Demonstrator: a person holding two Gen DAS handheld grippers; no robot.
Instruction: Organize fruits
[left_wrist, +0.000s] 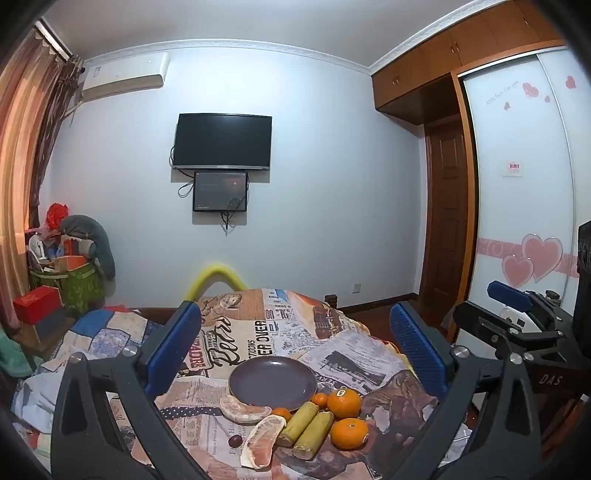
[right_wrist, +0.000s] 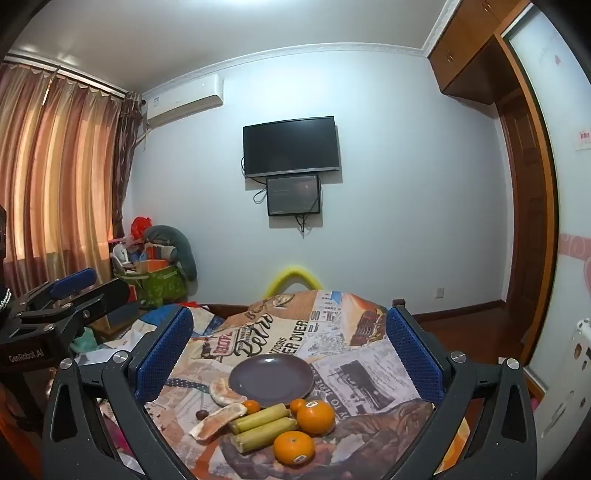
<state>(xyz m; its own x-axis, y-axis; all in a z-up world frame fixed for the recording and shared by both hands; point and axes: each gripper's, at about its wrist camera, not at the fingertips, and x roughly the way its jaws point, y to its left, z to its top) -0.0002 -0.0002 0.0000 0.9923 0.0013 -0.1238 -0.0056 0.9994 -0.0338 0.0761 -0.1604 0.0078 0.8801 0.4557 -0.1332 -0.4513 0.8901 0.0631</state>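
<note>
Fruit is laid beside a round dark purple ceramic plate (left_wrist: 272, 382) on a newspaper-print cloth (left_wrist: 258, 332).
The left gripper (left_wrist: 295, 350) and right gripper (right_wrist: 288, 354) are held wide apart, nothing clamped.

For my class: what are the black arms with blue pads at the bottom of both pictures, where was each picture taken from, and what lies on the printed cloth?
They are hand-held grippers, one in each of a person's hands, each carrying a forward-looking camera. One picture looks out from the left gripper, the other from the right gripper. Both stand open and hold nothing. On the cloth lies an empty grey plate. Near it are two large oranges, two small ones, two yellow-green stalk pieces, two peeled citrus wedges and a small dark fruit.
</note>
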